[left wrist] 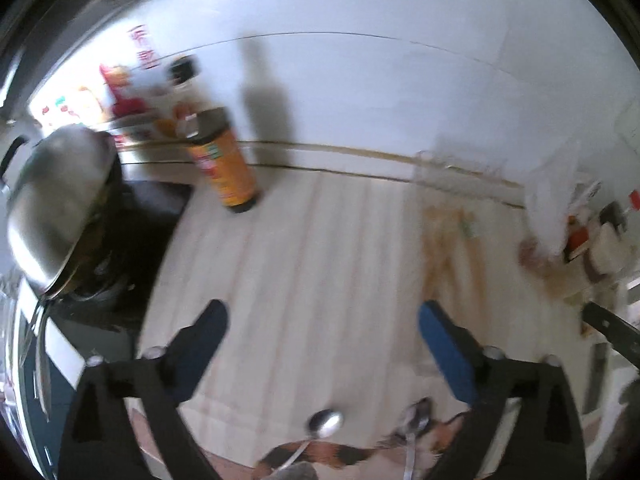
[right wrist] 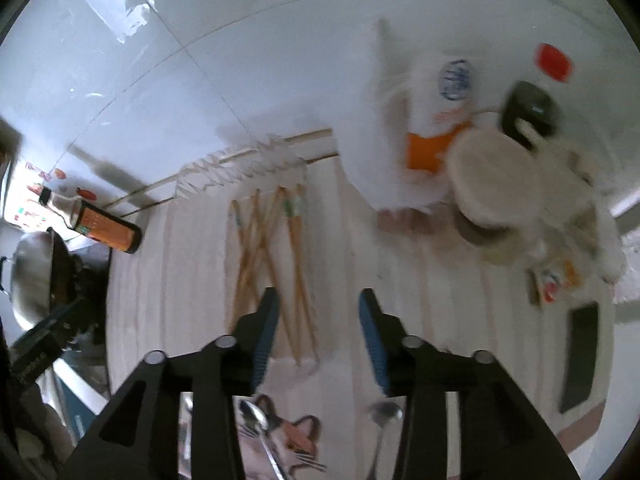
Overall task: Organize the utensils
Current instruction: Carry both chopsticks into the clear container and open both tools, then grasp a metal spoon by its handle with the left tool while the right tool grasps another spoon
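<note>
Both our grippers are up over the counter w/ nothing in them: left gripper [left wrist: 322, 322] has its jaws spread wide, right gripper [right wrist: 318, 312] gapped open but narrower. Chopsticks [right wrist: 266, 240] lie in a loose crossed pile on the pale mat [right wrist: 440, 280], just ahead of the right fingers. Two spoons [right wrist: 256, 420] sit near the mat's front edge by the cat print. Sauce bottle [left wrist: 224, 160] stands back-left by the wall, next to the steel pot lid [left wrist: 60, 200]. Pics are pretty blurry tbh.

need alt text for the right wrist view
Open right gripper hovers empty over a pale mat, just short of scattered wooden chopsticks. Two metal spoons lie below it; an orange-labelled sauce bottle stands far left.
</note>
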Motion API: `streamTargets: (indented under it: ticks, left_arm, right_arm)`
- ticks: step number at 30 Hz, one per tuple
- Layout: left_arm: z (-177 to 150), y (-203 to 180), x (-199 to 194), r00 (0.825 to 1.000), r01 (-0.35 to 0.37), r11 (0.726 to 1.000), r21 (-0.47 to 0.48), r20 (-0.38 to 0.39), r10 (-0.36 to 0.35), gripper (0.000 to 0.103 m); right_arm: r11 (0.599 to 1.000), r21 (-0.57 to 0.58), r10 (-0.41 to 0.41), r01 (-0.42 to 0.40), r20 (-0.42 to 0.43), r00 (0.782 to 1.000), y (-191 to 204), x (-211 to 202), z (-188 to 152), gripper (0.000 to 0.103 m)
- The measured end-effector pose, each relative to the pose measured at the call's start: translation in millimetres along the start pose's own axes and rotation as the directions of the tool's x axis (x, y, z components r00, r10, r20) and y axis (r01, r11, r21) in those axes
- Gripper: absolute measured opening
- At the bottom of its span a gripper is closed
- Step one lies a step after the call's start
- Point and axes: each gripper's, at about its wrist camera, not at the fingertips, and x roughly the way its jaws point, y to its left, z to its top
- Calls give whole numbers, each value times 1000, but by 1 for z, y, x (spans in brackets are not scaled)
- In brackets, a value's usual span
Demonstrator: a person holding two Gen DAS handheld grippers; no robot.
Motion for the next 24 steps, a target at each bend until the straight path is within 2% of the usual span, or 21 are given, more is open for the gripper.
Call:
streamTargets:
  ticks: [4,8,12,14,20,21,23,24]
  left_arm:
    - [-47,17,13,995,-97,993,72,-23,99,103]
    - [-94,36,36,985,-135,987,83,-93,142,103]
    - [-135,51,57,970,-168,982,90,-160,181,103]
    - [-153,55,64,961,-186,977,103,-187,202,103]
    - [-183,57,76,948,-193,971,141,-230,222,103]
    - [-186,55,78,947,-185,971,154,-237,218,103]
    - [-188,49,80,946,-172,970,175,-244,212,102]
    - [-190,45,83,947,-158,969,188,-250,202,102]
  right_arm:
    - [1000,-26,-8,7,-6,1000,9,8,-51,63]
    - [999,-29,22,-26,-127,992,21,44,-109,63]
    - [997,-61,36,-49,-204,978,41,72,-155,63]
    - [995,-83,39,-59,-224,974,53,84,-170,63]
    - [980,-196,-31,-17,-240,970,88,118,-194,63]
    - [976,-215,-42,-12,-244,969,94,123,-197,62]
    - [959,-280,-112,53,-200,973,104,126,-201,52]
    - [946,-309,-162,100,-180,970,109,127,-203,42]
